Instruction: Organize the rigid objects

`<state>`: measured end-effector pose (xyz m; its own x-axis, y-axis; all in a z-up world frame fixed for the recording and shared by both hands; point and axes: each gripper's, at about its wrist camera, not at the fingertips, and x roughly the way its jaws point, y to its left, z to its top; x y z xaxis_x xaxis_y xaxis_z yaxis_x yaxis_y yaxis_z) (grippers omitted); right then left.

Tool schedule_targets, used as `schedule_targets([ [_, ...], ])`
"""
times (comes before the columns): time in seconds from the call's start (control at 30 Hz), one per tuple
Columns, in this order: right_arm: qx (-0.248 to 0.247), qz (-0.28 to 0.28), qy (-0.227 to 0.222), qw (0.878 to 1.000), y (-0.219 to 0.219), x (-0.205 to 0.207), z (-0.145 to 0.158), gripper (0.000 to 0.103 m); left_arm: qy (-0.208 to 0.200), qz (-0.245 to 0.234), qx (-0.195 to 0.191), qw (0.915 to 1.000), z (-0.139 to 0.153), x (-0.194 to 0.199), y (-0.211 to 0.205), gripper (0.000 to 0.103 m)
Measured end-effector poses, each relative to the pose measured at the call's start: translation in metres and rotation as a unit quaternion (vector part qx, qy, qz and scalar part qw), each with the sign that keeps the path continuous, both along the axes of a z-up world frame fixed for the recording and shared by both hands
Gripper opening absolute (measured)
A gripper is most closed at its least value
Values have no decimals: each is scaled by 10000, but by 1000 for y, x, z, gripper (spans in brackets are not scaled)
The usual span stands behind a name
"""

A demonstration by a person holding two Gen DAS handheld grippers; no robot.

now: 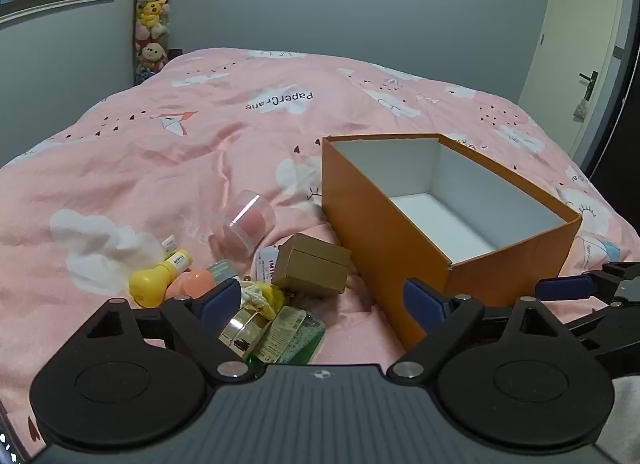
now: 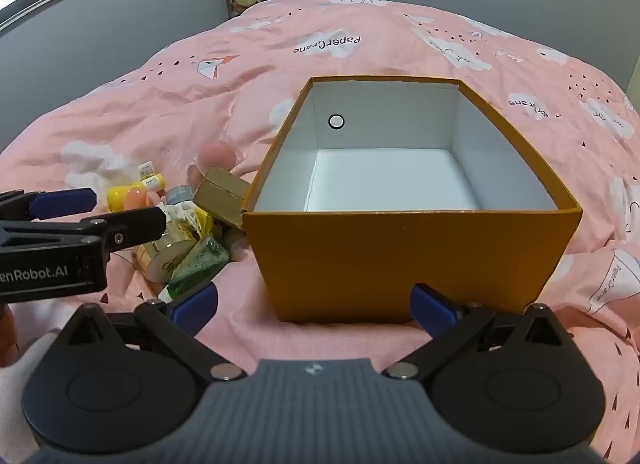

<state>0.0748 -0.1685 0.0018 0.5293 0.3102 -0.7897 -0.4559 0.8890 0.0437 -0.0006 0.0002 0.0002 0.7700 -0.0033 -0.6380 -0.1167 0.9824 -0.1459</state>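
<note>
The left gripper (image 1: pixel 320 304) holds its jaws spread wide with nothing pressed between them; it hangs over a small heap of things on the bed. Between and just beyond its blue pads lie a round gold tin (image 1: pixel 244 330) and a green bottle (image 1: pixel 296 338) with a printed label, the two touching. Just past them sits a small brown carton (image 1: pixel 312 266), and to its left a yellow bottle (image 1: pixel 158 278) lies against a peach egg-shaped thing (image 1: pixel 192 282). A clear round case (image 1: pixel 244 220) with something pink inside rests a little farther up the pink duvet (image 1: pixel 160 168). The right gripper (image 2: pixel 314 304) likewise has its jaws wide apart and empty, poised just in front of the near wall of the orange box (image 2: pixel 404 260). That box stands open on the bed, white inside, with nothing in it, a small round grommet showing on its far left wall. The heap lies just beside the box's left side, the brown carton touching its corner. In the far corner of the room a tall stack of plush toys (image 1: pixel 154 20) stands by the wall, and a white door (image 1: pixel 576 32) is at the right.
</note>
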Motion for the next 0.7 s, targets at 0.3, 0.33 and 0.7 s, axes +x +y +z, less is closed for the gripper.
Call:
schedule_targets([
  [0.3,-66,18,-28,10000,0,-2,-2,100,89,10,16,10000,-2,6,-2,103],
  [0.33,-78,15,-28,10000,-1,-5,-1,100,102,22,12,9999,-2,7,-2,103],
  [0.7,-115,-50,152,9998,2,3,-6,100,115,-16,32,9999,-3,2,-1,103],
])
